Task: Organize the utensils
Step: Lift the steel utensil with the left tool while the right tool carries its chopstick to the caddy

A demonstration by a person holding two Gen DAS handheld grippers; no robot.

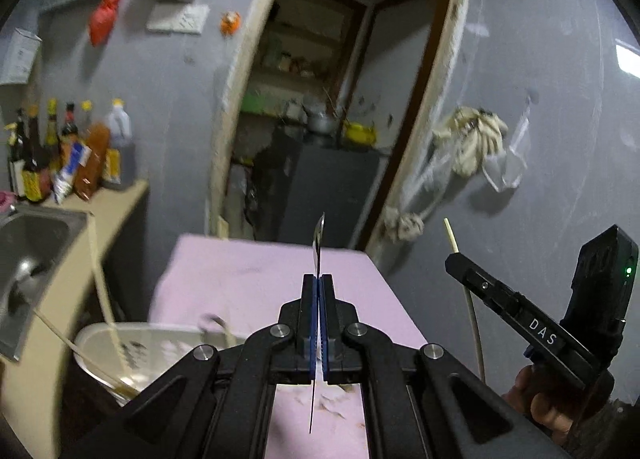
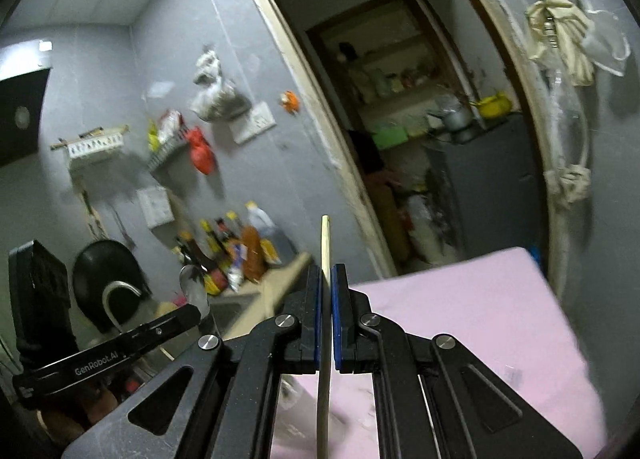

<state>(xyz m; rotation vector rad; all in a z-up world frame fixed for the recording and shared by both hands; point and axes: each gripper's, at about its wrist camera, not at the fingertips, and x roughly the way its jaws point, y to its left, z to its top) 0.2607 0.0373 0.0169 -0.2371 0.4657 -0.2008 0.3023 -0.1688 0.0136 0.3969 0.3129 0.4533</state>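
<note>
My left gripper (image 1: 319,279) is shut on a thin metal spoon (image 1: 318,243) seen edge-on, held up above the pink table (image 1: 248,279). From the right wrist view the same spoon's bowl (image 2: 194,289) shows past the left gripper (image 2: 192,315). My right gripper (image 2: 327,269) is shut on a pale wooden chopstick (image 2: 326,243) that sticks up past the fingers. In the left wrist view the right gripper (image 1: 454,255) is at the right with the chopstick's tip (image 1: 450,235) above it. A white basket (image 1: 160,343) at lower left holds several chopsticks (image 1: 104,295).
A steel sink (image 1: 36,243) sits in the beige counter at left, with several sauce bottles (image 1: 68,151) behind it. A doorway (image 1: 332,99) opens ahead beyond the pink table. Cloths (image 1: 472,139) hang on the grey wall at right. A black wok (image 2: 106,275) hangs at left.
</note>
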